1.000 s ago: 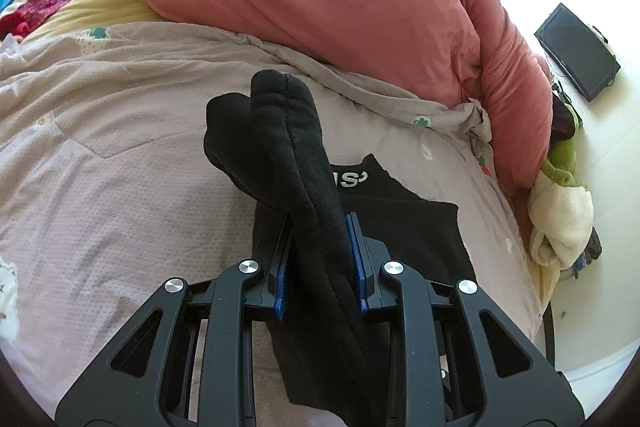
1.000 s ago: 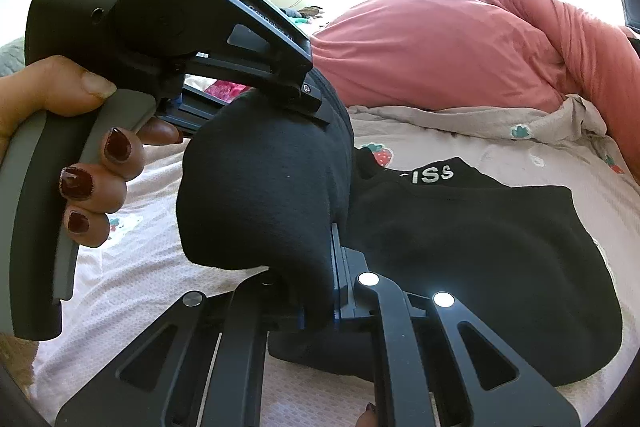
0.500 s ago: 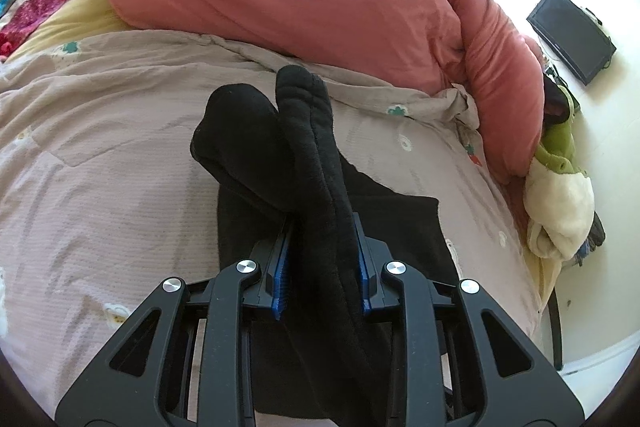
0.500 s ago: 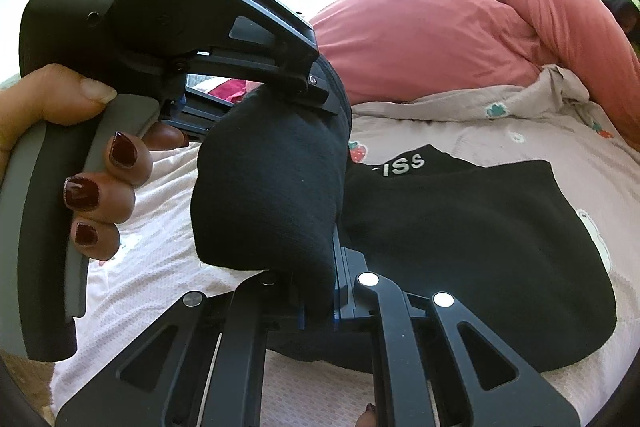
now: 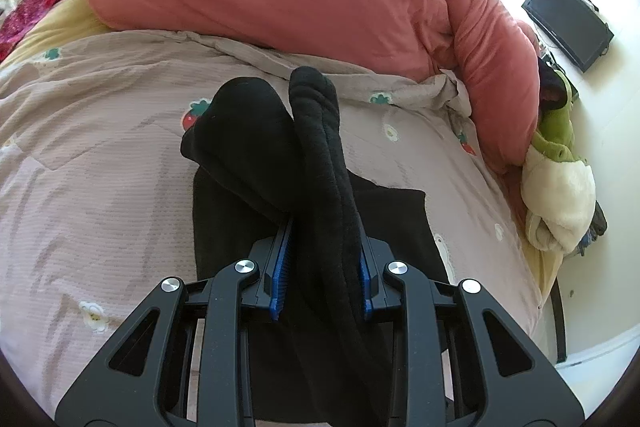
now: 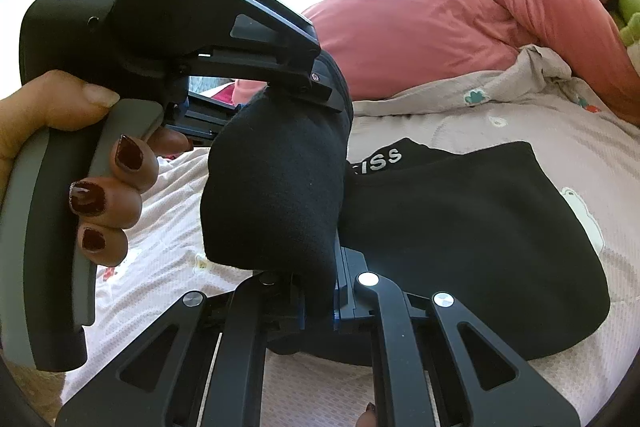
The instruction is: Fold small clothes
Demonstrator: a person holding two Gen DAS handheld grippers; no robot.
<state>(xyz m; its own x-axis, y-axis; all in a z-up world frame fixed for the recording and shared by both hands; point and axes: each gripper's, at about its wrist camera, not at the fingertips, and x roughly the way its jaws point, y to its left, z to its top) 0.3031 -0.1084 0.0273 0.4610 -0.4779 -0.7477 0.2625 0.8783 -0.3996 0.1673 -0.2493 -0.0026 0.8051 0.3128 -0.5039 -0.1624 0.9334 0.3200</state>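
Above a pale quilt (image 5: 100,163), left gripper (image 5: 322,267) clamping a black garment (image 5: 320,163); right gripper (image 6: 320,301) closed on its fold

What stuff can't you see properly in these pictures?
- Left wrist view: the black garment on the bed is mostly covered by the raised black fabric and the left hand-held gripper.
- Right wrist view: the white lettering starts behind the bunched fabric, so the whole word cannot be read.
- Right wrist view: the right hand-held gripper has its fingertips buried in fabric.
- Left wrist view: the dark screen is too glare-washed to identify.
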